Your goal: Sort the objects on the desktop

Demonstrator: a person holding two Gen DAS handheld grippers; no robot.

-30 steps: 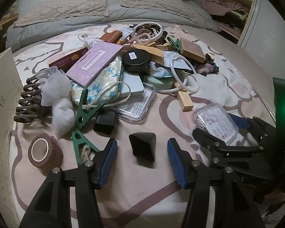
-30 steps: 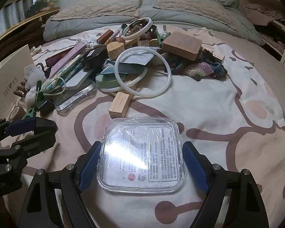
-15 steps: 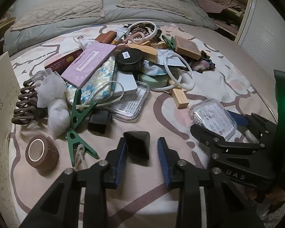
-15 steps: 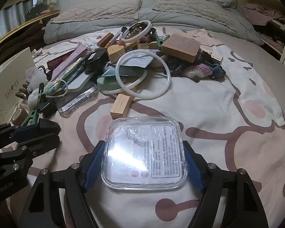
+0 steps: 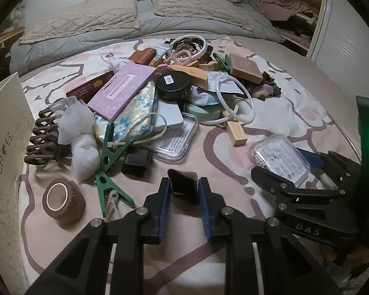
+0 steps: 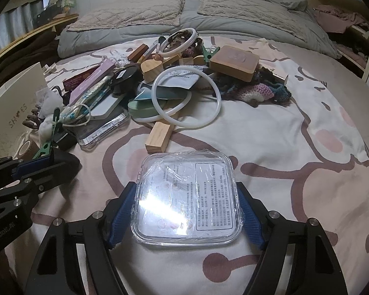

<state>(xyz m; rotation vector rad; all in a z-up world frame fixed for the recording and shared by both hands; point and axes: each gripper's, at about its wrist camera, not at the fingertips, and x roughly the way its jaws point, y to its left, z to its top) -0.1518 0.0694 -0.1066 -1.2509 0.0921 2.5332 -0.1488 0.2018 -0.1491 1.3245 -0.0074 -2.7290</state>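
Observation:
A small black wedge-shaped piece point(image 5: 183, 183) lies on the patterned bedspread. My left gripper point(image 5: 184, 191) has its jaws closing on it, and the blue pads point(image 5: 164, 204) press its two sides. A clear square plastic box point(image 6: 174, 211) with a printed label sits between the fingers of my right gripper point(image 6: 186, 188), whose pads touch its left and right edges. In the left wrist view the right gripper point(image 5: 295, 172) shows at the right with the same clear box point(image 5: 279, 157). The left gripper point(image 6: 49, 164) appears at the left edge of the right wrist view.
A heap of objects fills the bed's middle: white ring point(image 6: 187, 98), wooden block point(image 6: 158, 135), second clear box point(image 5: 174, 140), purple card point(image 5: 123, 89), green clips point(image 5: 108, 162), brown tape roll point(image 5: 61, 201), hair claw point(image 5: 43, 140). A shoe box point(image 5: 5, 127) stands at left. Pillows point(image 5: 196, 7) lie behind.
The left jaws have closed from wide apart onto the black wedge piece. The right jaws have drawn in against the clear box's sides. Neither hand has shifted.

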